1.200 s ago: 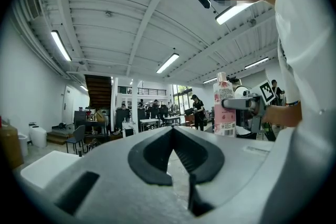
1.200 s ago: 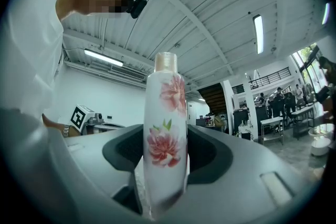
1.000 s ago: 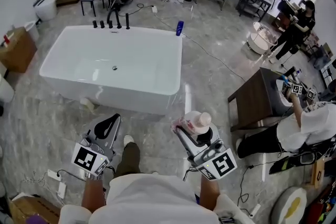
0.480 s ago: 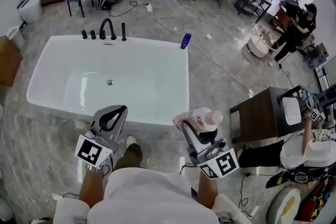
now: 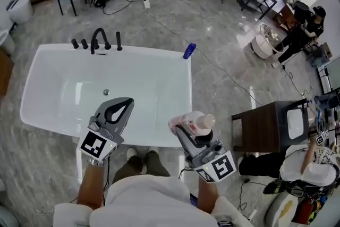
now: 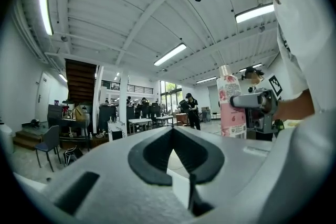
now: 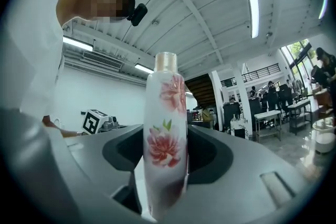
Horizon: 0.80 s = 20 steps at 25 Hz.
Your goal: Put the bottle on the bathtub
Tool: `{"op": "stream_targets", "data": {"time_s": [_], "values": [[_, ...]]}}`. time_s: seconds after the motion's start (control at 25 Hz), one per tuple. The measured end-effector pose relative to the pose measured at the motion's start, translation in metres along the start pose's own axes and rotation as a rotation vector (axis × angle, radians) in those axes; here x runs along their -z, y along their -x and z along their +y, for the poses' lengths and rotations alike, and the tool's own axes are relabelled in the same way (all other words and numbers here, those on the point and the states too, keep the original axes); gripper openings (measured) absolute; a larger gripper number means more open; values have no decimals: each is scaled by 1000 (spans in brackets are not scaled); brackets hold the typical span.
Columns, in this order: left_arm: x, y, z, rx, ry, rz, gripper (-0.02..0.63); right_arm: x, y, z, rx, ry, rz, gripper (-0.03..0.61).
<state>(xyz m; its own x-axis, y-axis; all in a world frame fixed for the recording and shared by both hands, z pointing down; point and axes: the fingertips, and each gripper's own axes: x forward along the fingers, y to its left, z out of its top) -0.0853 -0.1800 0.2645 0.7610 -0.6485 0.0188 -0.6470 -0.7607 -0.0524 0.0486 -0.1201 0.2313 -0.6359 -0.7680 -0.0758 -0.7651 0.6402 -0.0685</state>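
Head view: right tongs (image 5: 186,130) clamped on upright white floral plastic bottle (image 5: 197,123), above white rectangular bathtub (image 5: 187,94), 5 o'clock corner. Left tongs (image 5: 118,109) together, empty. Carry step; next likely lower onto rim, release.

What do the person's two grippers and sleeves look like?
Both are grey, with black pads lining two tapered jaws. The left gripper and the right gripper each carry a cube with black-and-white square markers. The person wears a white short-sleeved shirt.
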Motion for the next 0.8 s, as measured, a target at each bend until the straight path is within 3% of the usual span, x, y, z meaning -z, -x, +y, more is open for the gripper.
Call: {"op": "stream_targets", "data": {"time_s": [0.16, 0.36, 0.8], "values": [[21, -51, 30, -6, 28, 43, 0, 23, -43, -44, -51, -35, 39, 241], [64, -108, 65, -9, 39, 49, 0, 76, -109, -107, -66, -4, 76, 241], [224, -180, 163, -11, 111, 101, 0, 254, -276, -212, -27, -1, 120, 241]]}}
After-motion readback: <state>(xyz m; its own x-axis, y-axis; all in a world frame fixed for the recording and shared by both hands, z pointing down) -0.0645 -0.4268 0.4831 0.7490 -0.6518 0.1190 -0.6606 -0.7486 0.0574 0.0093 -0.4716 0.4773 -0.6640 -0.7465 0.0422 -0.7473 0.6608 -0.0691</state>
